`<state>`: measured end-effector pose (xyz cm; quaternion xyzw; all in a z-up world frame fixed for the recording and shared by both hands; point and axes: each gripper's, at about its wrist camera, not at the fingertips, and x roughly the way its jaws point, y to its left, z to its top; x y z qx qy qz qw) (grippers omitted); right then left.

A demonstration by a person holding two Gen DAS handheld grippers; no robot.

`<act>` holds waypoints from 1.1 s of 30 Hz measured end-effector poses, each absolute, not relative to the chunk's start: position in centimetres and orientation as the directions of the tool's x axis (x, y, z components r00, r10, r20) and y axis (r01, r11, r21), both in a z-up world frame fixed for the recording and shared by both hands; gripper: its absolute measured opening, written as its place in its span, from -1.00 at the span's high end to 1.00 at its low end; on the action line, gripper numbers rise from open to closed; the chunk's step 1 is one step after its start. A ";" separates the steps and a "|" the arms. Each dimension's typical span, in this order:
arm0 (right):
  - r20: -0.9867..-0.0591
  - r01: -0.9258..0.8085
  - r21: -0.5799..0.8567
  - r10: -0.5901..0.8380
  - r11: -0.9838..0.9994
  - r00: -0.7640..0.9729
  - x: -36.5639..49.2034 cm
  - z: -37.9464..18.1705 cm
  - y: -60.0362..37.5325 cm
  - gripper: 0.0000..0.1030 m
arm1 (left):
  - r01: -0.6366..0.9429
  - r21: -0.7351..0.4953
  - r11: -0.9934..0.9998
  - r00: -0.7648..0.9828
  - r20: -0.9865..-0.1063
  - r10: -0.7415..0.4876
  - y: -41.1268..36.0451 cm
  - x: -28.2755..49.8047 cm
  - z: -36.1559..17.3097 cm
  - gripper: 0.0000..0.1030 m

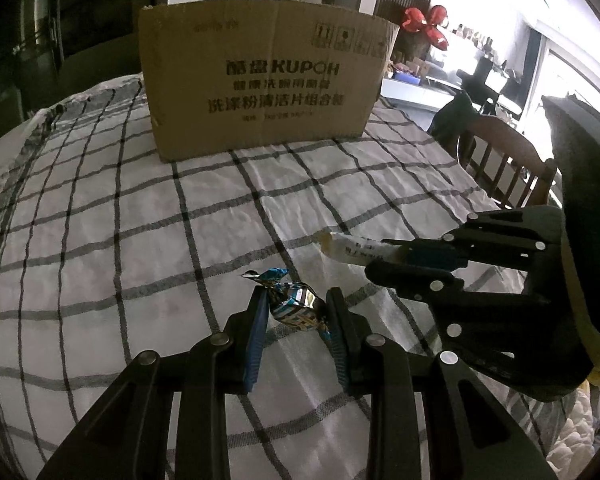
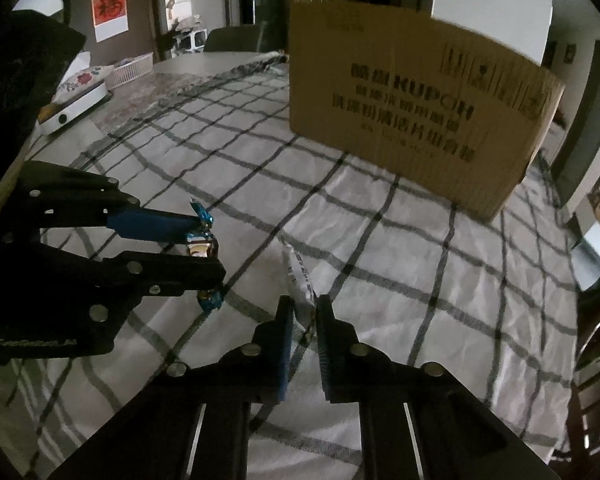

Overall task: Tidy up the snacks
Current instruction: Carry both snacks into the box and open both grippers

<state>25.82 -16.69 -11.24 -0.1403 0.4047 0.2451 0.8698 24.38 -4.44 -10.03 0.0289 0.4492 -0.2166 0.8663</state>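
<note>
While both tools hang over the checked cloth (image 1: 140, 208), short of the cardboard box (image 1: 260, 80):
Left gripper (image 1: 296, 312): pinching a blue-wrapped candy (image 1: 292, 304) — box straight ahead.
Right gripper (image 2: 302, 312): clamped on 1 white snack stick (image 2: 300, 280) — nearer than the box.

Daylight is pouring in from the window (image 1: 572, 80) at two o'clock, blowing out there, while the room is staying dim. Fisheye bending is curving the edges; box lettering (image 2: 412, 112) is blurring.
</note>
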 end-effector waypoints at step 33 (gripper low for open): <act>-0.528 -0.359 -0.006 0.302 0.933 0.794 28.0 -0.7 -19.1 0.77 | 0.371 0.005 0.928 0.752 -0.587 -0.298 -5.0 29.5 1.6 0.43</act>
